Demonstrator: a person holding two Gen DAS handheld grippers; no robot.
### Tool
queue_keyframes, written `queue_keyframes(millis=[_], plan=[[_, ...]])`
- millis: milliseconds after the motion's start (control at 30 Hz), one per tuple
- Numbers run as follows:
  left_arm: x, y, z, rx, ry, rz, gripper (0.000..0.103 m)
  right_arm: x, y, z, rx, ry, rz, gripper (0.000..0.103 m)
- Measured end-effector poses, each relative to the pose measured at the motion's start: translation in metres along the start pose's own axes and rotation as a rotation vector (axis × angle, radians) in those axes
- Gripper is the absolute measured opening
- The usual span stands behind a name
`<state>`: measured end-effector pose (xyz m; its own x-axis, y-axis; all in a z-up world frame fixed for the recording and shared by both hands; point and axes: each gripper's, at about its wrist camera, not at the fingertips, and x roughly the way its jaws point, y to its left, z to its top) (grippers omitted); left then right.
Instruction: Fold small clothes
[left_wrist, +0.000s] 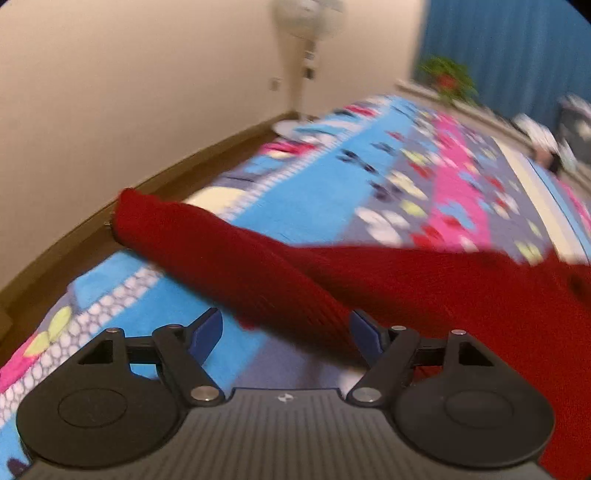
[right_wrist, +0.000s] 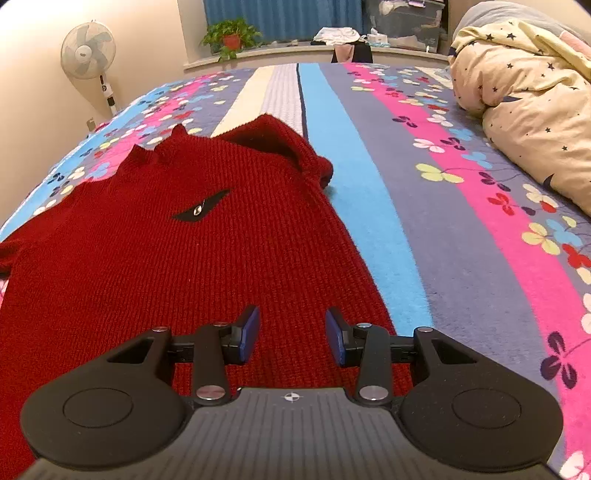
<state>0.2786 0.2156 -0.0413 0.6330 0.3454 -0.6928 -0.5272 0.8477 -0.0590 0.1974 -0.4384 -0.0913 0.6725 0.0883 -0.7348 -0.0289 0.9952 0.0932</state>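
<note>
A small red knit sweater (right_wrist: 184, 258) lies flat on the patterned bedspread (right_wrist: 461, 221), collar at the far end and a black eye-shaped patch on its chest. My right gripper (right_wrist: 293, 334) hovers open over the sweater's near right part, with only flat knit showing between its blue pads. In the blurred left wrist view, a red sleeve (left_wrist: 229, 258) runs diagonally from the far left toward the sweater's body at the right. My left gripper (left_wrist: 286, 332) stands wide open; the sleeve passes between its fingers, close against the right one, and is not pinched.
A bunched cream duvet (right_wrist: 528, 99) with dark stars lies at the bed's far right. A standing fan (right_wrist: 88, 50) is by the wall at the left, and a potted plant (right_wrist: 231, 35) sits on the sill beyond the bed. The bed's left edge drops to a wooden floor (left_wrist: 74, 251).
</note>
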Motion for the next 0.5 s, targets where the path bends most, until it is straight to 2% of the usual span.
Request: queue_keyframes(millis=[67,167,233,300,333,367,400,433,467,500], plan=[[0.009,0.013,0.009,-0.081,-0.01,-0.008,0.081,0.004,0.001,0.0,-0.005,0.01,0.002,0.041],[0.023,0.025,0.019,-0.192,0.025,-0.037,0.081,0.008,0.002,-0.001,-0.014,0.021,-0.004,0.041],[0.031,0.023,0.025,-0.189,0.035,-0.046,0.082,0.01,0.002,-0.003,-0.019,0.028,-0.009,0.041],[0.038,0.013,0.028,-0.129,0.029,-0.029,0.082,0.012,0.002,-0.004,-0.022,0.034,-0.015,0.041],[0.045,0.013,0.029,-0.087,0.028,0.019,0.081,0.013,0.002,-0.004,-0.023,0.038,-0.019,0.041],[0.049,0.012,0.029,-0.036,0.038,0.152,0.074,0.014,0.001,-0.004,-0.022,0.04,-0.022,0.041],[0.049,0.02,0.027,-0.048,0.055,0.273,0.072,0.014,0.001,-0.004,-0.018,0.042,-0.024,0.041],[0.041,0.04,0.025,-0.163,0.081,0.392,0.072,0.015,0.001,-0.004,-0.017,0.044,-0.025,0.041],[0.03,0.06,0.021,-0.294,0.094,0.429,0.07,0.015,0.001,-0.004,-0.02,0.045,-0.024,0.041],[0.021,0.075,0.016,-0.395,0.108,0.429,0.063,0.016,0.002,-0.004,-0.026,0.045,-0.024,0.041]])
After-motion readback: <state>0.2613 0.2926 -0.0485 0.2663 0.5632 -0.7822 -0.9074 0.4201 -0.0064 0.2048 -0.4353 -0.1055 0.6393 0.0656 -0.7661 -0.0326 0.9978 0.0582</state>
